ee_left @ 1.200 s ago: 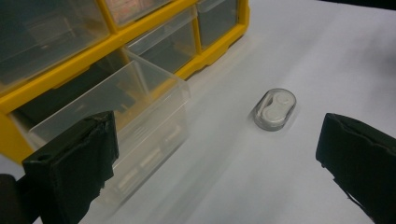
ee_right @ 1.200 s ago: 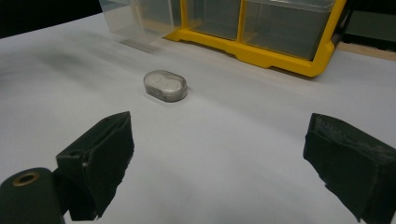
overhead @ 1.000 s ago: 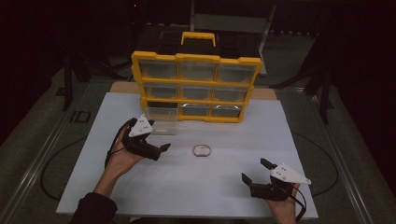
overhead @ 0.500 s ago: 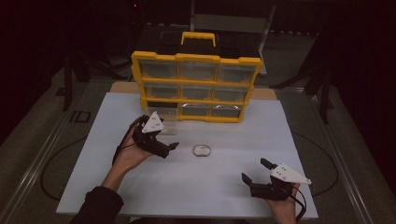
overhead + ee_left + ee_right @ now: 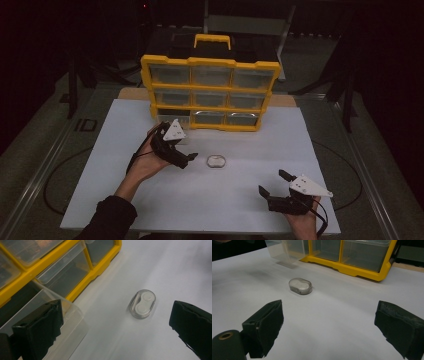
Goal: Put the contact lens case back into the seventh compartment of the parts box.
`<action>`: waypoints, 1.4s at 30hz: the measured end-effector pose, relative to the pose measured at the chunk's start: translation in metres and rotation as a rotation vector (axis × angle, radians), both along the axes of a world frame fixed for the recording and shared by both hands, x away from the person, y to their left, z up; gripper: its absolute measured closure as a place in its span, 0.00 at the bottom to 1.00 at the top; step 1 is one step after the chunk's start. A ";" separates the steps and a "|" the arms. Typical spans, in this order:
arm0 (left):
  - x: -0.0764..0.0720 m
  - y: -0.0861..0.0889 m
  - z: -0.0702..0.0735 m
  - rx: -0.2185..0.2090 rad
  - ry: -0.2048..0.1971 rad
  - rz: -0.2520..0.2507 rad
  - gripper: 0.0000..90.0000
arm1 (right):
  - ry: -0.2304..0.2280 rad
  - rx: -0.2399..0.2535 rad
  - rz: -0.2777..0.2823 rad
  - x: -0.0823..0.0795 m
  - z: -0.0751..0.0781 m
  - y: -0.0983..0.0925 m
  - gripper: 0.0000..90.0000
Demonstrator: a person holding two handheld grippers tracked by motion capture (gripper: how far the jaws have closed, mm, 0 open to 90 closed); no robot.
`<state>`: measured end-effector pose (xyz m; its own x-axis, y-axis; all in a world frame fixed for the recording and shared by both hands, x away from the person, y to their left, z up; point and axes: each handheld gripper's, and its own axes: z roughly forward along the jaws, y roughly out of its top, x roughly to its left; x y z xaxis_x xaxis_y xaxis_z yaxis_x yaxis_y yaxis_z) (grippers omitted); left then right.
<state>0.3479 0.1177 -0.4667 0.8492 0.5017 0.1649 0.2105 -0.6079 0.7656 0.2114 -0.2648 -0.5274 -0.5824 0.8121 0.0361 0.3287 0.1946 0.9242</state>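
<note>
Now the left gripper (image 5: 189, 159), jaws spread, hovers just left of the small clear case (image 5: 216, 161) at mid-frame on the white surface (image 5: 100, 200). Probably best to straddle its short sides, then close gently. Lower right, the right gripper (image 5: 272, 186) idles, jaws spread, well apart from the yellow drawer organizer (image 5: 210, 62).

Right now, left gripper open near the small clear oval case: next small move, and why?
Probably ease the left gripper forward and down to straddle the small clear oval plastic case. Its jaws stand wide open with the case lying free on the white table between and ahead of them, and the pulled-out clear drawer sits close beside one jaw.
</note>
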 end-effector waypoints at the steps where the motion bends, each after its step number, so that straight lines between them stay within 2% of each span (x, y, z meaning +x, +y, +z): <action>1: 0.001 -0.001 0.000 0.004 0.001 -0.003 0.00 | 0.000 0.000 0.000 0.000 0.000 0.000 0.09; 12: 0.005 -0.018 -0.001 0.030 0.014 -0.038 0.00 | 0.001 0.001 0.004 0.000 0.000 0.000 0.09; 31: 0.011 -0.045 -0.007 0.086 0.090 -0.077 0.00 | 0.005 0.000 0.005 0.001 -0.001 0.000 0.09; 42: 0.013 -0.060 -0.017 0.124 0.128 -0.105 0.00 | 0.008 -0.005 0.003 0.001 -0.001 0.000 0.09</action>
<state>0.3606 0.0574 -0.4837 0.9139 0.3916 0.1072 0.2317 -0.7199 0.6543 0.2123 -0.2644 -0.5283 -0.5846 0.8105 0.0366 0.3350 0.2000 0.9207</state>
